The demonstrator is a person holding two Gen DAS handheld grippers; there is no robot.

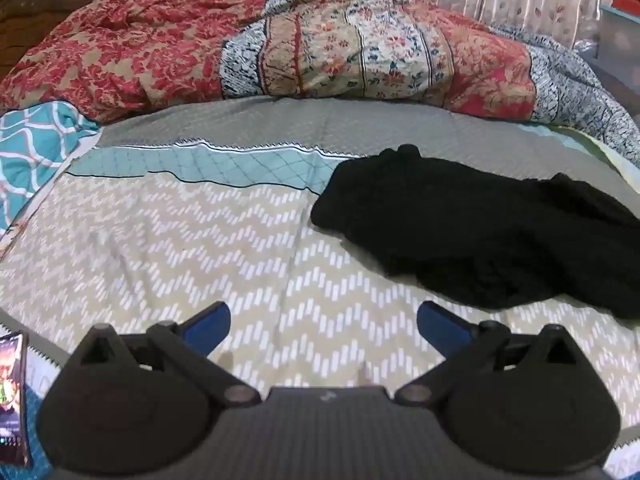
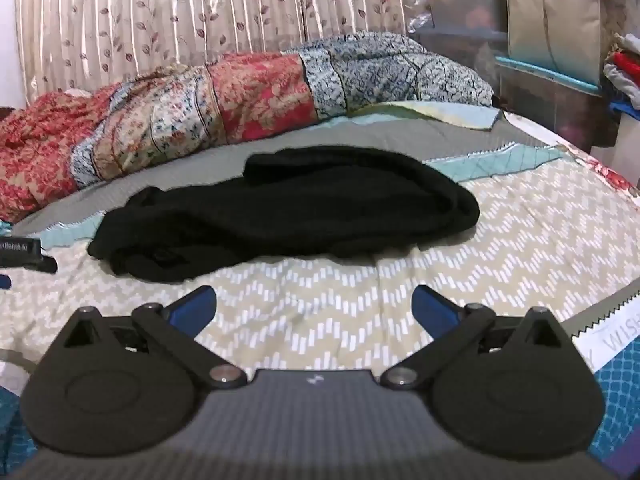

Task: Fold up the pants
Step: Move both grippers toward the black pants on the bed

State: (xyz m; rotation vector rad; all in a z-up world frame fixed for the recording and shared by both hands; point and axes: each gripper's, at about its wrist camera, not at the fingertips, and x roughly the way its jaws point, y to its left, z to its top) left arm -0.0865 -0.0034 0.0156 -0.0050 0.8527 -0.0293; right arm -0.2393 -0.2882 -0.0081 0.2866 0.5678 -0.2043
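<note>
Black pants (image 1: 480, 228) lie in a crumpled heap on the bed's chevron-patterned cover (image 1: 180, 248), to the right in the left wrist view. In the right wrist view the pants (image 2: 288, 212) lie straight ahead at mid-frame. My left gripper (image 1: 323, 320) is open and empty, above the cover, short of the pants and to their left. My right gripper (image 2: 314, 304) is open and empty, just short of the pants' near edge. Part of the left gripper (image 2: 24, 256) shows at the left edge of the right wrist view.
A bunched floral quilt (image 1: 280, 52) lies along the far side of the bed, against a curtain (image 2: 200, 12). Storage bins and stacked cloth (image 2: 540, 48) stand at the right. A phone (image 1: 12, 396) lies at the near left. A teal patterned cloth (image 1: 36, 152) lies at left.
</note>
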